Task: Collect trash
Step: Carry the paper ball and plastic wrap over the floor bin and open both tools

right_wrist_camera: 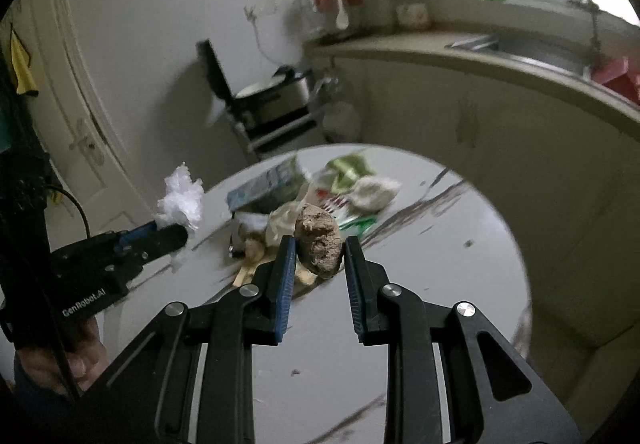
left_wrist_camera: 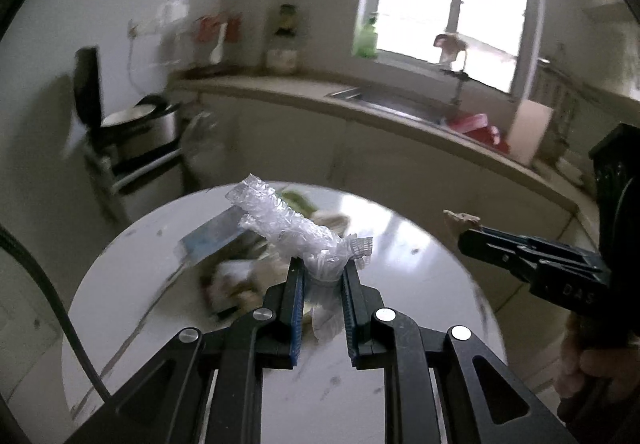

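My left tool clamps crinkled clear plastic wrap; my right tool clamps a rough brown lump above the glossy round tabletop.

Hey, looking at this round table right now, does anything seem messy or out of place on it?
Yes. A heap of litter lies on the round table: a blue carton, green wrappers and crumpled paper. The left gripper holds crumpled clear plastic; the right gripper holds a brown lump.
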A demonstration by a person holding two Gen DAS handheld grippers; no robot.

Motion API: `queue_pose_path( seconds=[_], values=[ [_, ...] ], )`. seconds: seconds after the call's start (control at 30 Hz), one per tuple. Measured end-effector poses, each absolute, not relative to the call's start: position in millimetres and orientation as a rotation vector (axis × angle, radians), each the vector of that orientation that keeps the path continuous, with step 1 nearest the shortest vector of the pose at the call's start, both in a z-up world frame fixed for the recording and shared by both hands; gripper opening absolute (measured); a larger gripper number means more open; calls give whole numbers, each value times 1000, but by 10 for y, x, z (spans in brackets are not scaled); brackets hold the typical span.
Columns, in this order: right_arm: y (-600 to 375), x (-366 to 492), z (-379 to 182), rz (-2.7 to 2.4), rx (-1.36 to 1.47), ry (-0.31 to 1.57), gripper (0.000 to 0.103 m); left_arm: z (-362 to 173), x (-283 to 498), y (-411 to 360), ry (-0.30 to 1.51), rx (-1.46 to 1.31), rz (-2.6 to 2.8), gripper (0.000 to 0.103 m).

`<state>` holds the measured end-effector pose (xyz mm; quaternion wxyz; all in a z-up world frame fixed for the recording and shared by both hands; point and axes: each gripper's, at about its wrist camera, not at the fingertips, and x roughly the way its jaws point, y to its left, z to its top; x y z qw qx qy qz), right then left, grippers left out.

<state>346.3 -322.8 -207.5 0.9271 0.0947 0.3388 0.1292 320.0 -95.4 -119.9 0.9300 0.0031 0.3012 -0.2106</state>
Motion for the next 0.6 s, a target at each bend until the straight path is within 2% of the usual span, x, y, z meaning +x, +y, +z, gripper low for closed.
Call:
queue_pose_path(
  seconds=[0.33,0.6],
  values=[
    [-4017,2969,-1660,114,240,555,23,-950,3064,-1819,553,92,-582,14],
    [-4785,2587,-1742,-55,311,530,23,-1018,3237,-2751,563,160,-716,14]
  ],
)
